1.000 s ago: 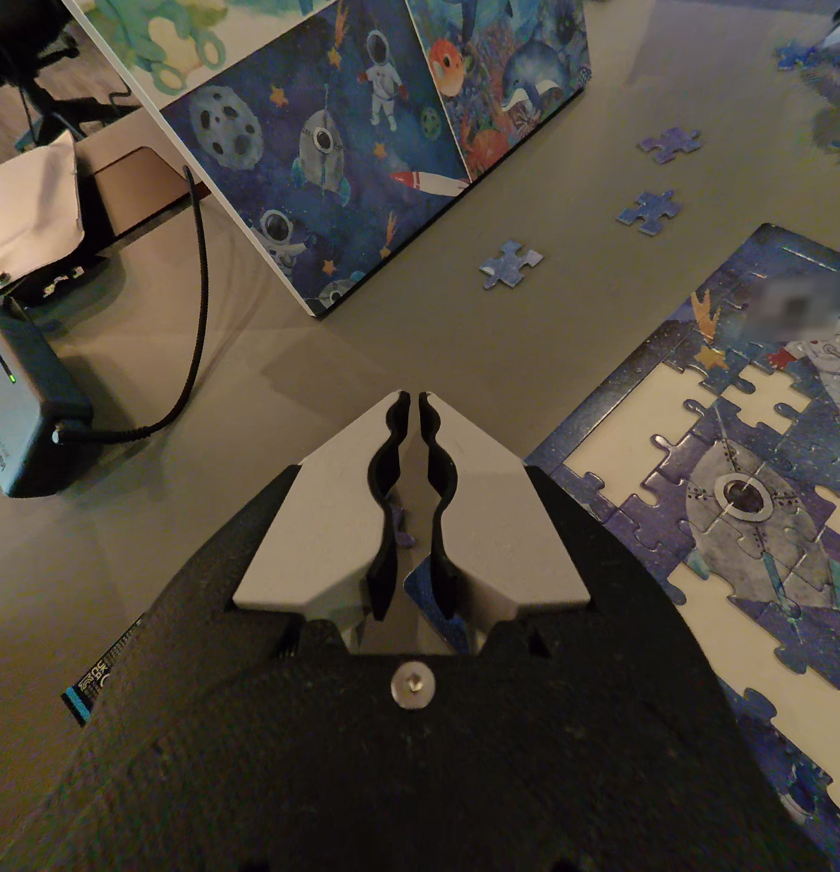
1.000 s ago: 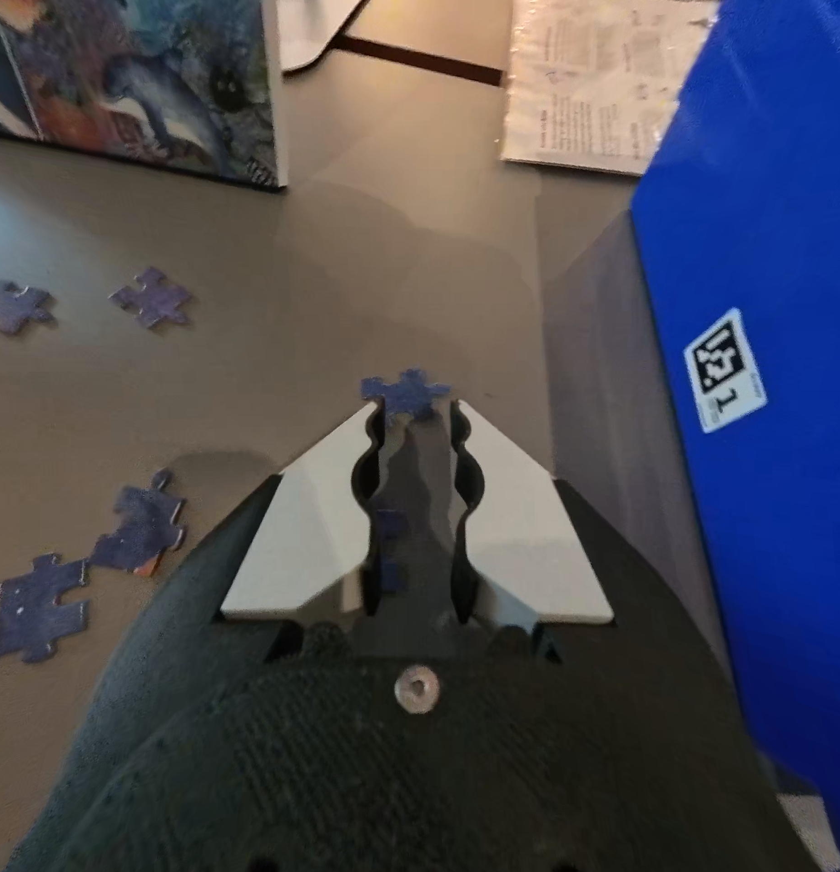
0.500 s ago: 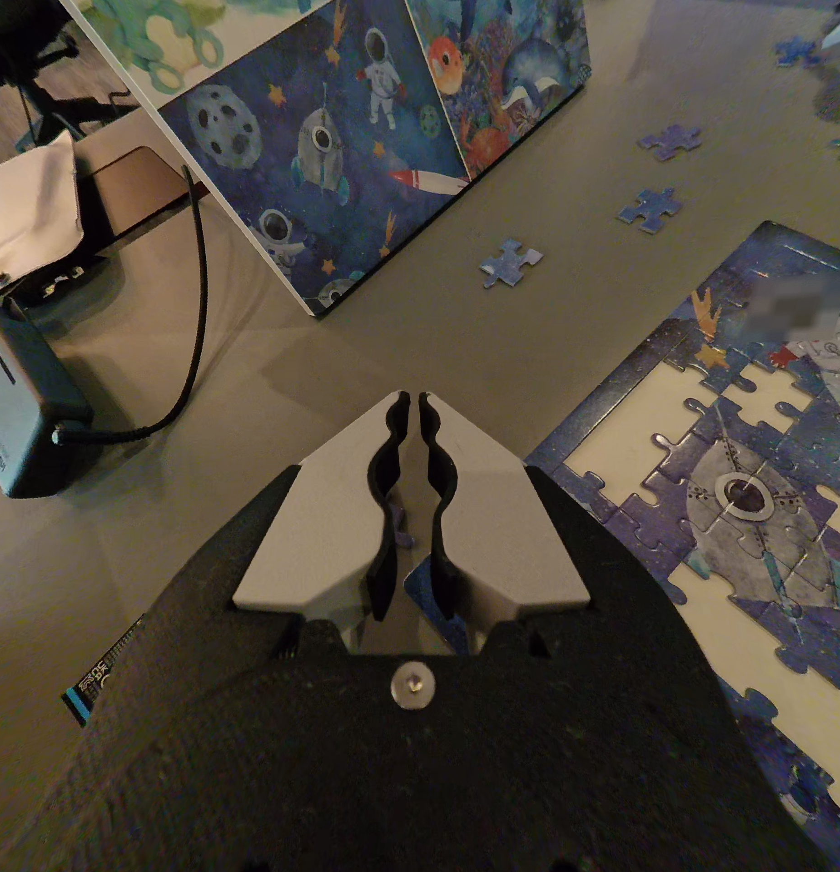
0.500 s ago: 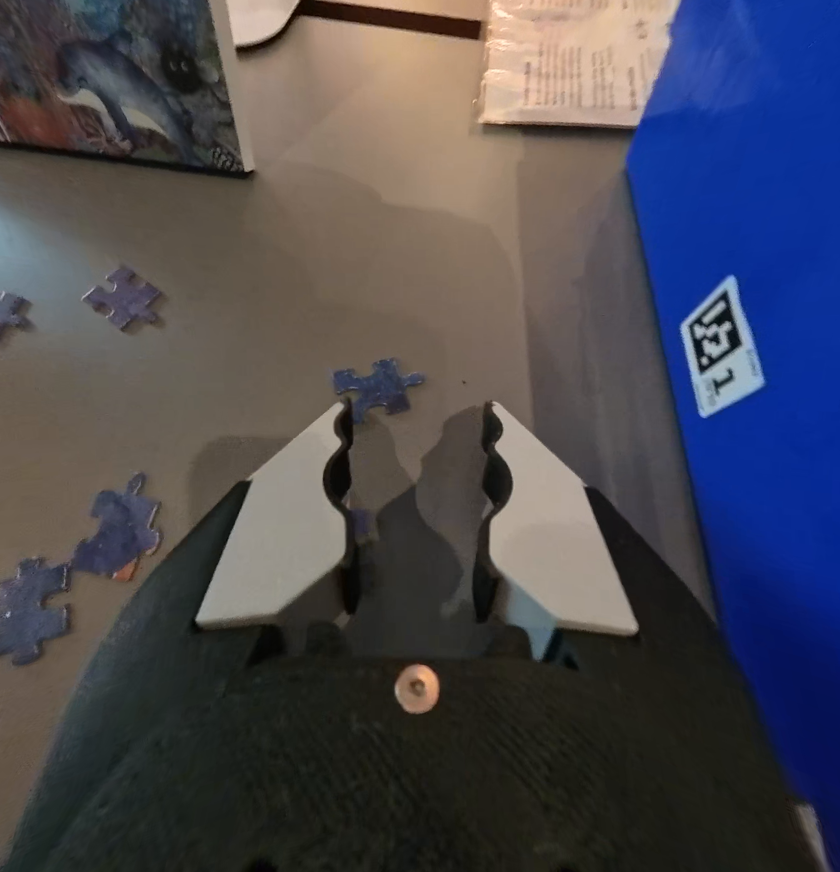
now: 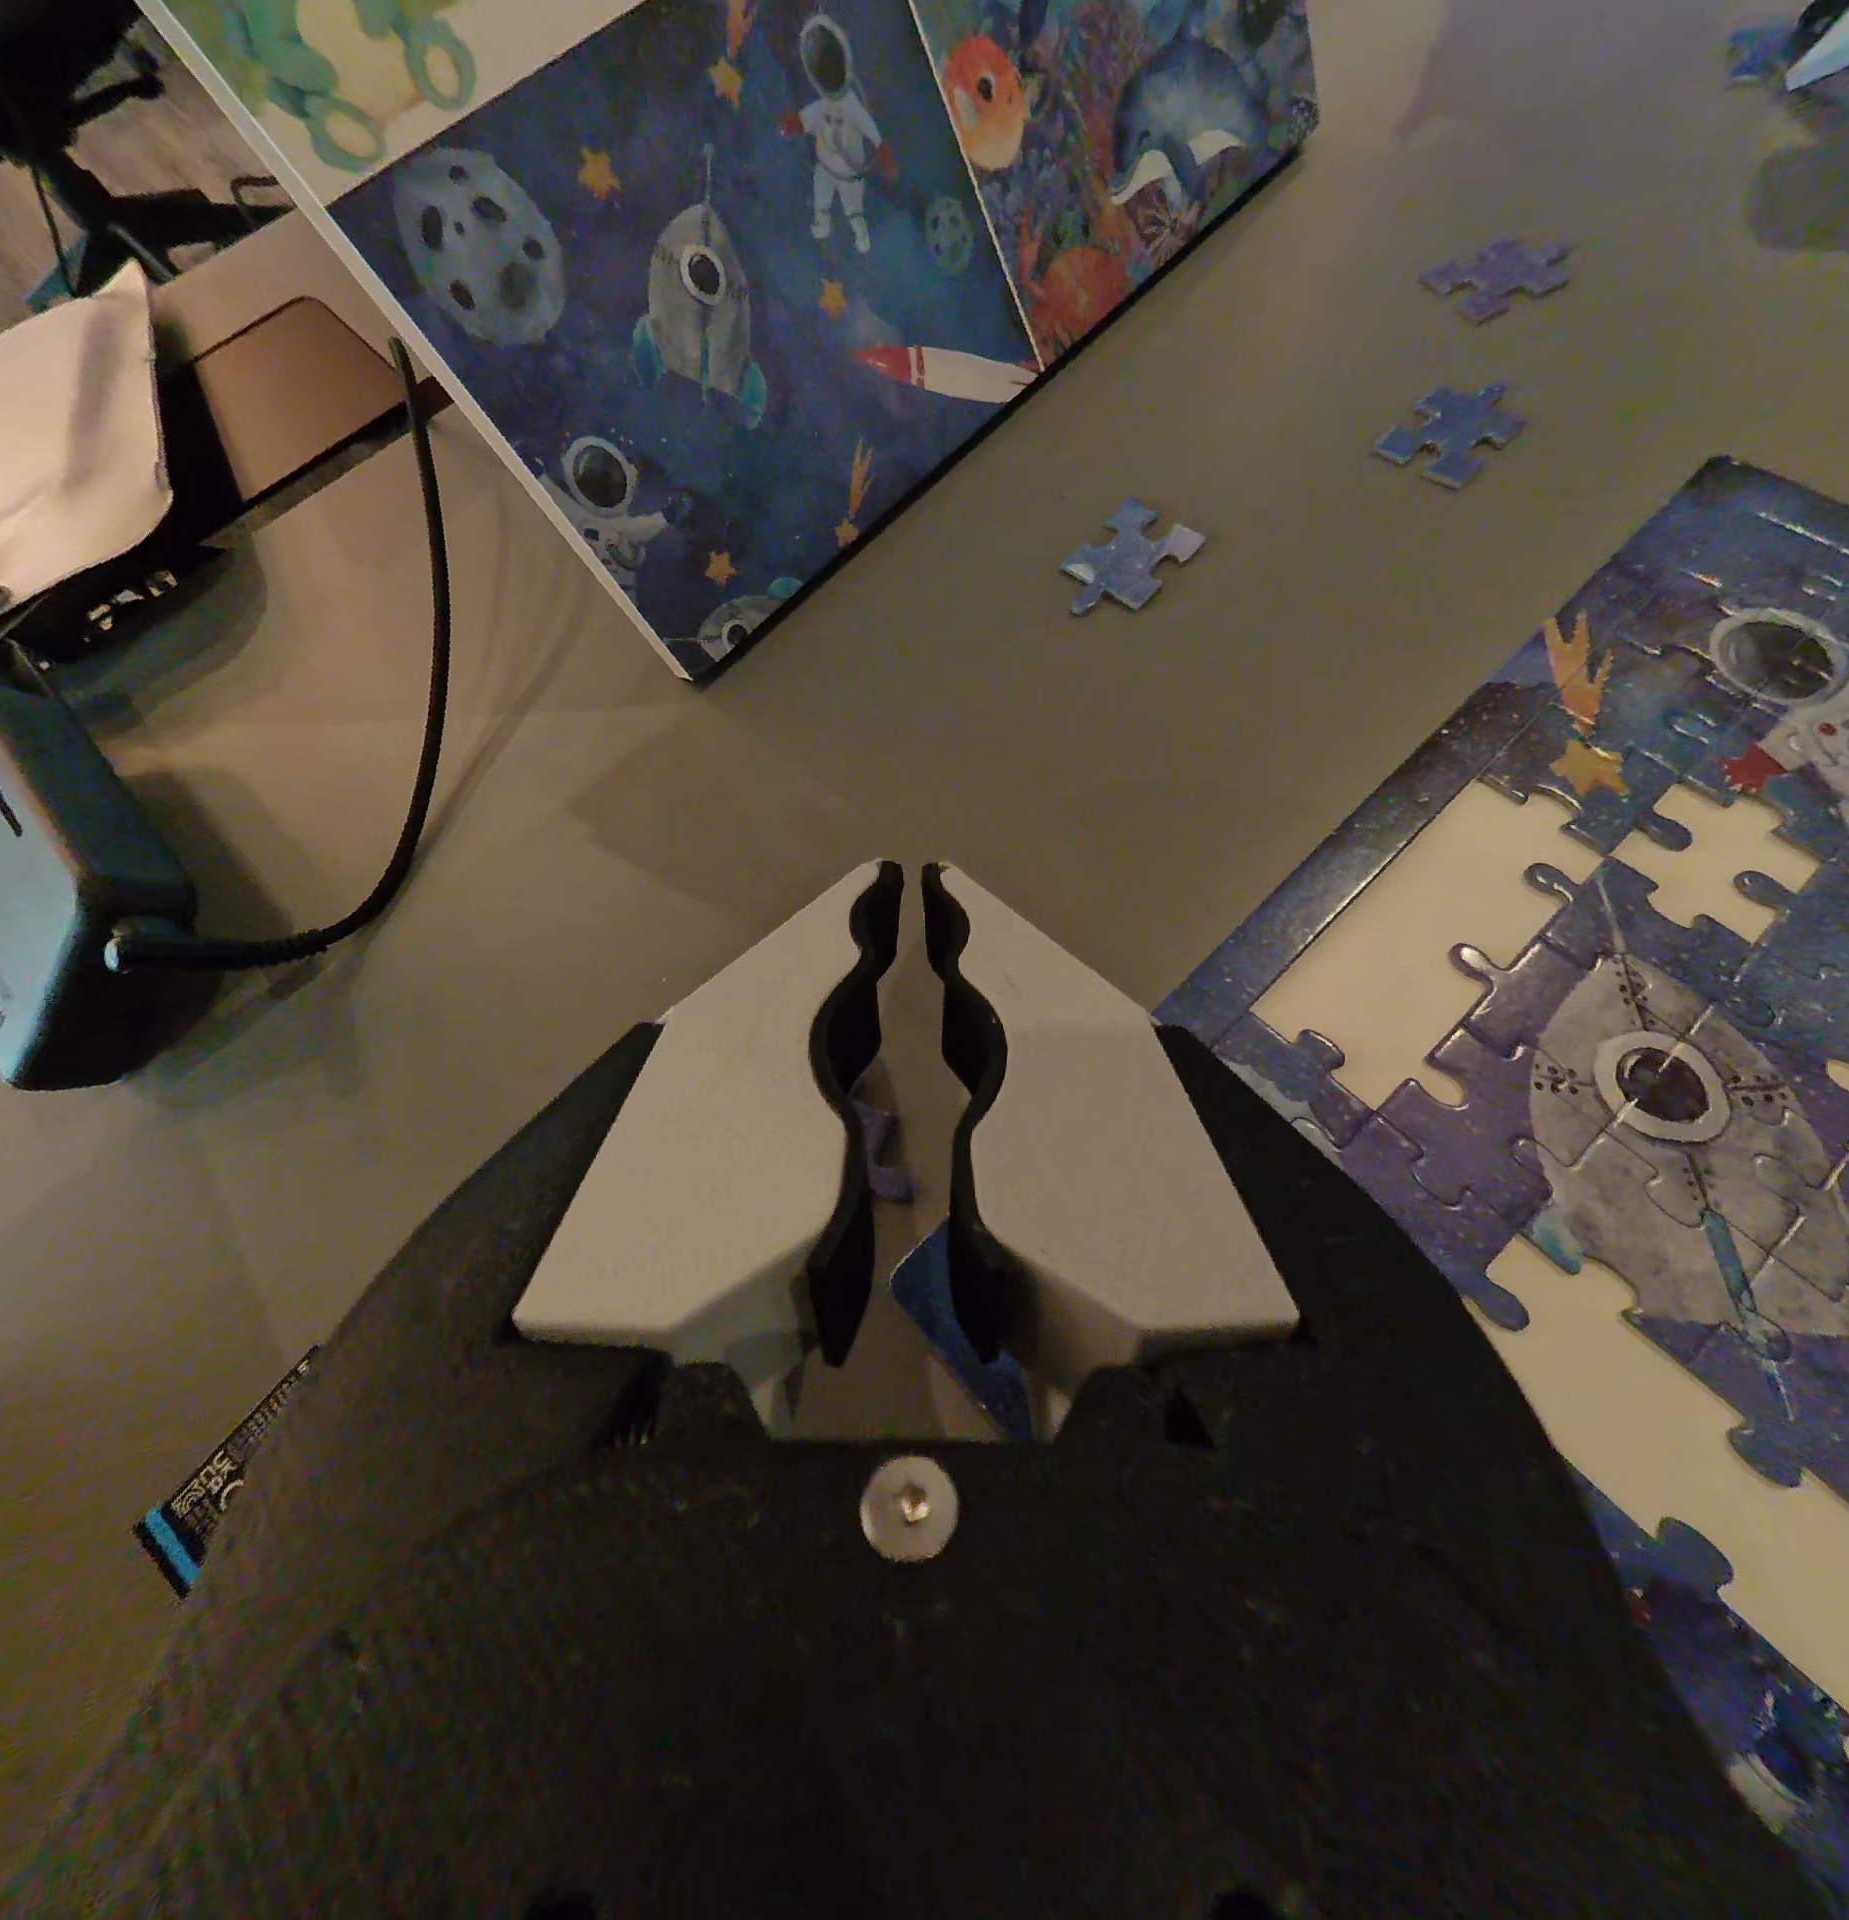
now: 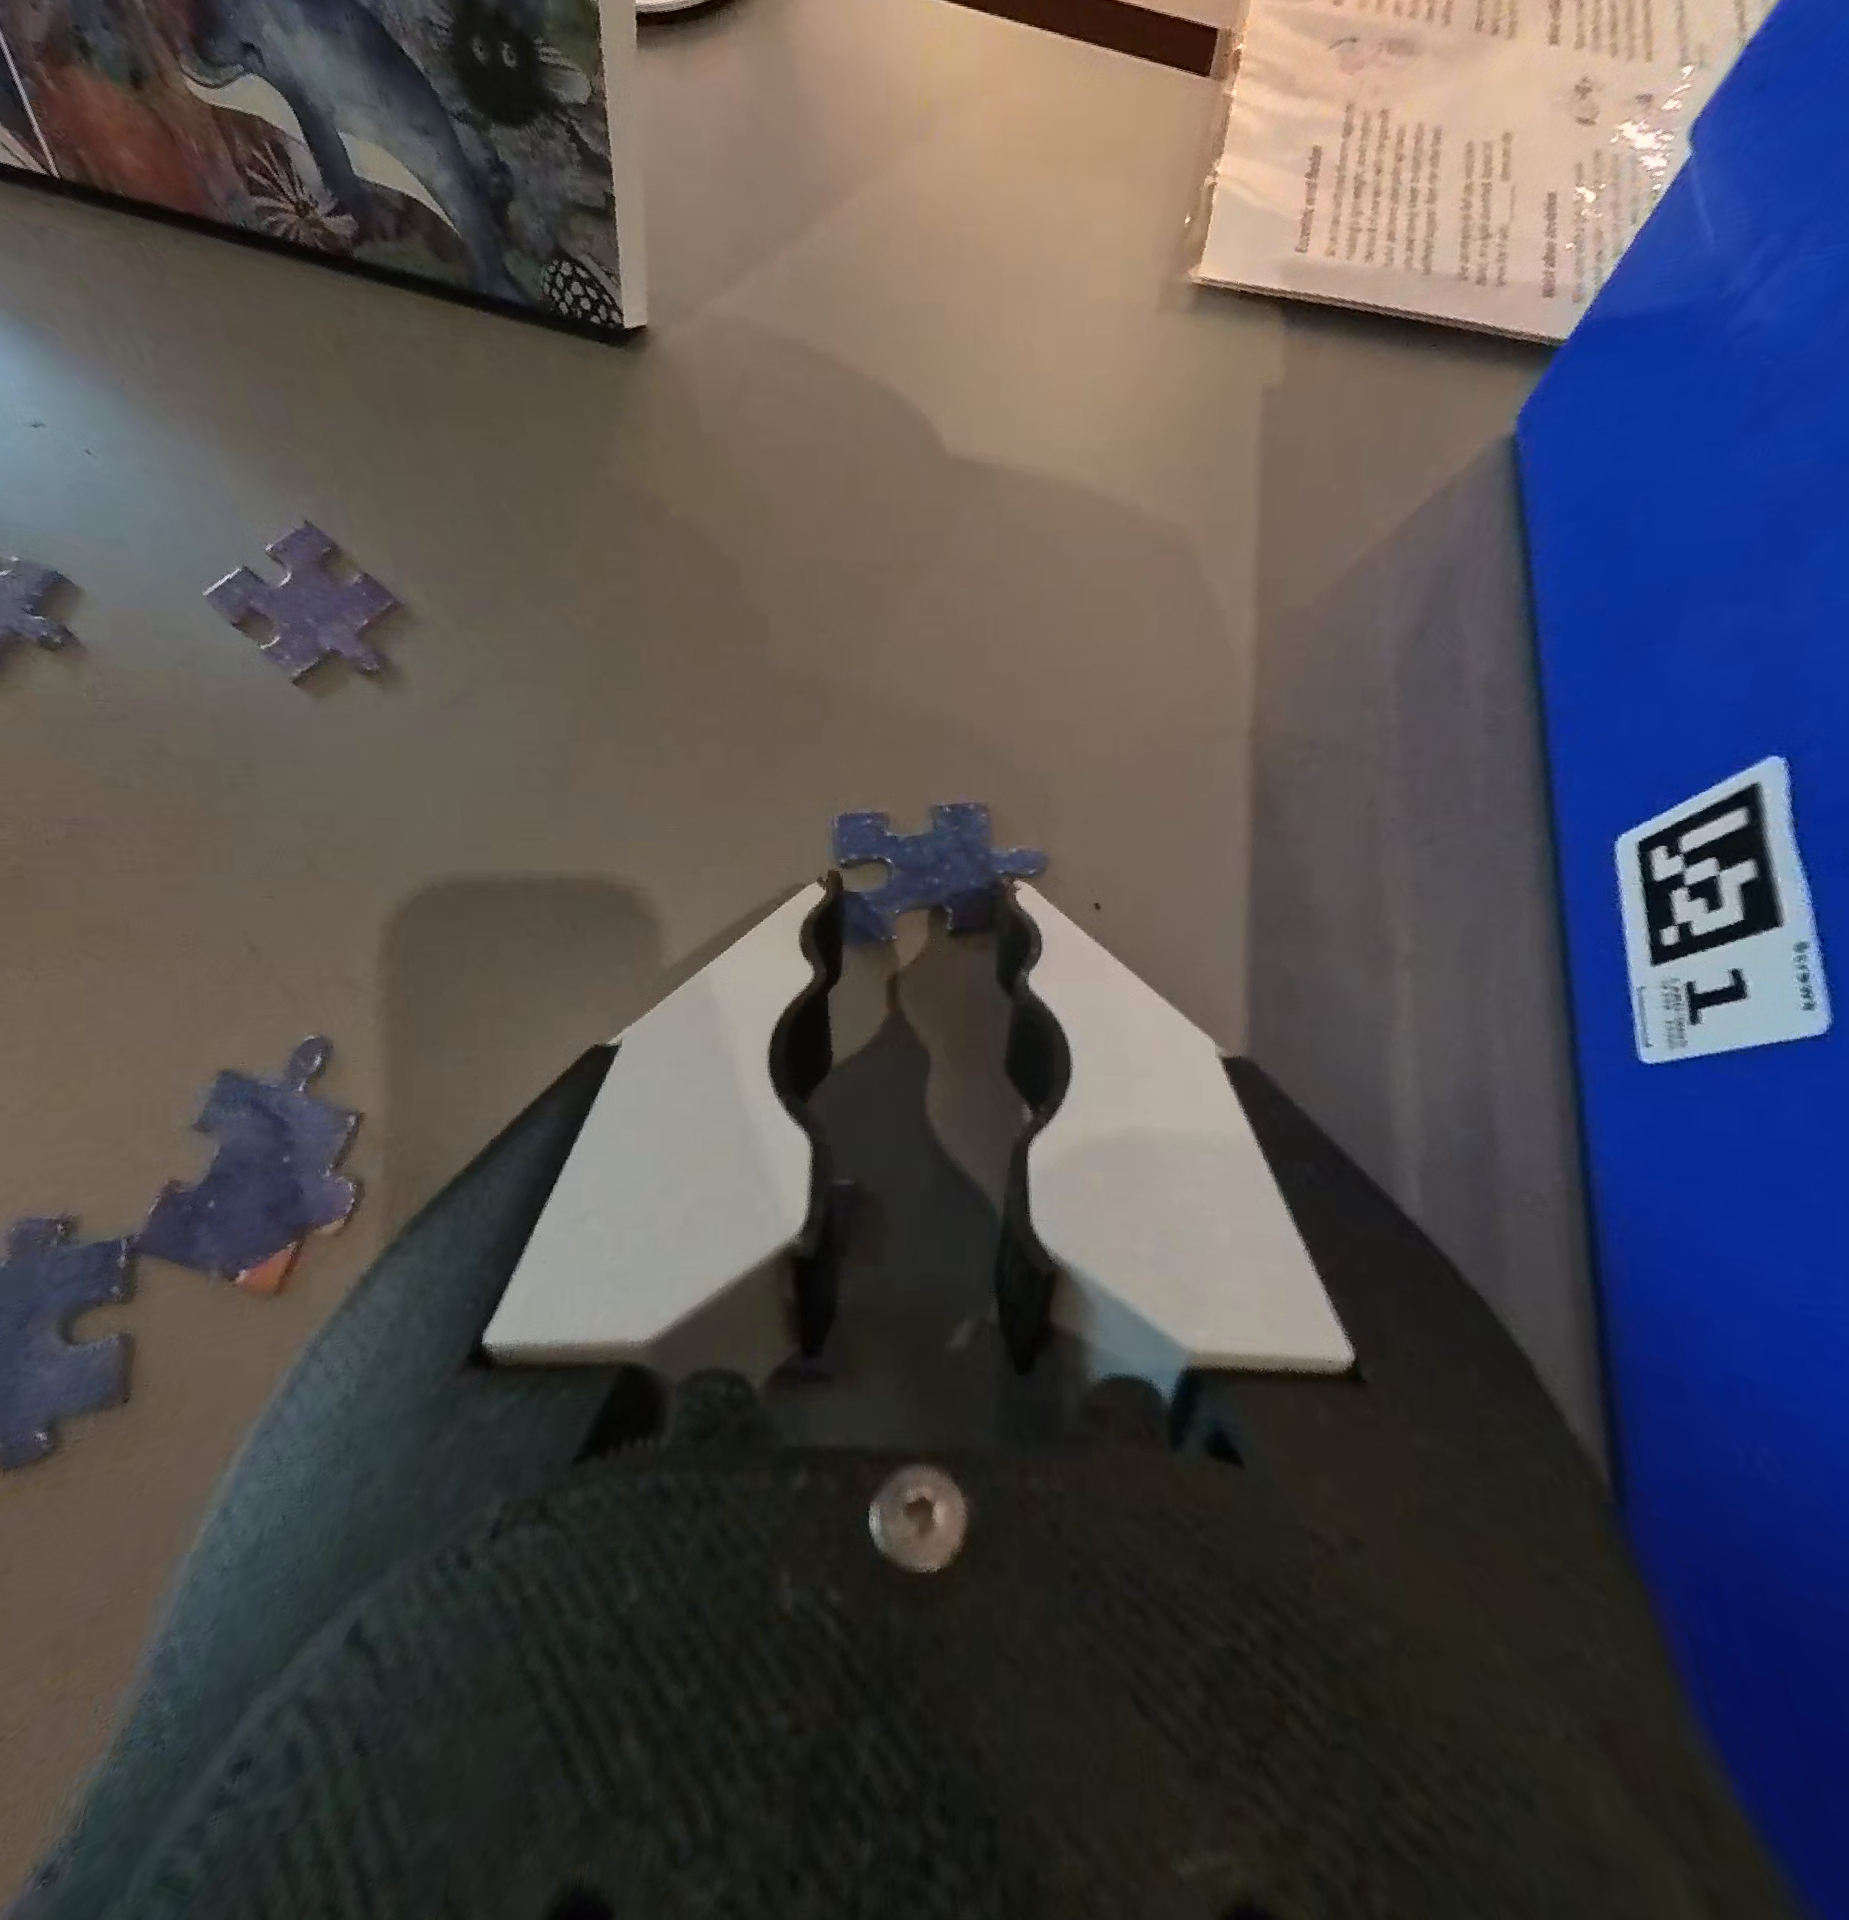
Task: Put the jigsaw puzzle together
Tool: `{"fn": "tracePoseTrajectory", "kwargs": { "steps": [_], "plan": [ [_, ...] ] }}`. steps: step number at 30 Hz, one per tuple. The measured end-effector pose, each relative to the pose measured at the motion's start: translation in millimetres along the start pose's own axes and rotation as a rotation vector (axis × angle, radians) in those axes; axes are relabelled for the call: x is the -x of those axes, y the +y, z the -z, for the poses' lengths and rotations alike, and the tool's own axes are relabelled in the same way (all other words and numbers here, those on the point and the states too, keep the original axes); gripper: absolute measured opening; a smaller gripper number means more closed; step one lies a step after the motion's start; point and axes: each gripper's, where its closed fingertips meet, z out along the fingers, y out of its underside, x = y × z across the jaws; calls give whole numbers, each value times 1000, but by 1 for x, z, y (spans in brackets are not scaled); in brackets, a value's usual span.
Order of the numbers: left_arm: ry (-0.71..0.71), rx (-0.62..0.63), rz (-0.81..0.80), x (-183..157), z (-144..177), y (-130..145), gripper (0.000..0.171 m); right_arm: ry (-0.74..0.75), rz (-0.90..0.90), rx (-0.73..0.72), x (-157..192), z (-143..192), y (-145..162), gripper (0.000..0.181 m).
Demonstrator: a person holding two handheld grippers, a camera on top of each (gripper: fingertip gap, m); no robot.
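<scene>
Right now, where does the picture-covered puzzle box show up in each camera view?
Left wrist view: the puzzle box lies at the top, left of centre.
Right wrist view: only its corner, top left.
Shared landmark: the whale painted on the box.

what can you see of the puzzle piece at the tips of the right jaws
The piece is small, flat and dark blue with pale speckles, like thin card, with knobs and notches along its edges. It sits at the tip of the right gripper, its near edge between the jaws, which stand close on either side of it; whether it is lifted or resting on the grey table cannot be told. Most of it juts out beyond the tips. A blue box stands to its right, apart from it.
</scene>
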Motion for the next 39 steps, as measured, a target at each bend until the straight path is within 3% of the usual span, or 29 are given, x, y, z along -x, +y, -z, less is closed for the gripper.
{"fn": "tracePoseTrajectory", "kwargs": {
  "steps": [12, 21, 27, 31, 38, 39],
  "plan": [
    [-2, 7, -10, -1, 0, 1, 2, -35, 51, -3, 12, 1, 1, 28],
    [-2, 12, -12, -1, -1, 2, 2, -163, 89, -51, 48, 5, -8, 28],
    [-4, 22, -17, -1, -2, 4, 2, -352, 180, -170, 110, 21, -30, 28],
    [-8, 32, -23, -1, -3, 6, 2, -506, 300, -203, 174, 34, -35, 28],
    [-64, -9, -38, 6, 1, -1, 0, -703, 512, -185, 273, 62, -8, 27],
    [-67, -6, -34, 7, 1, 0, 0, -725, 535, -185, 282, 67, -2, 18]
  ]
}}
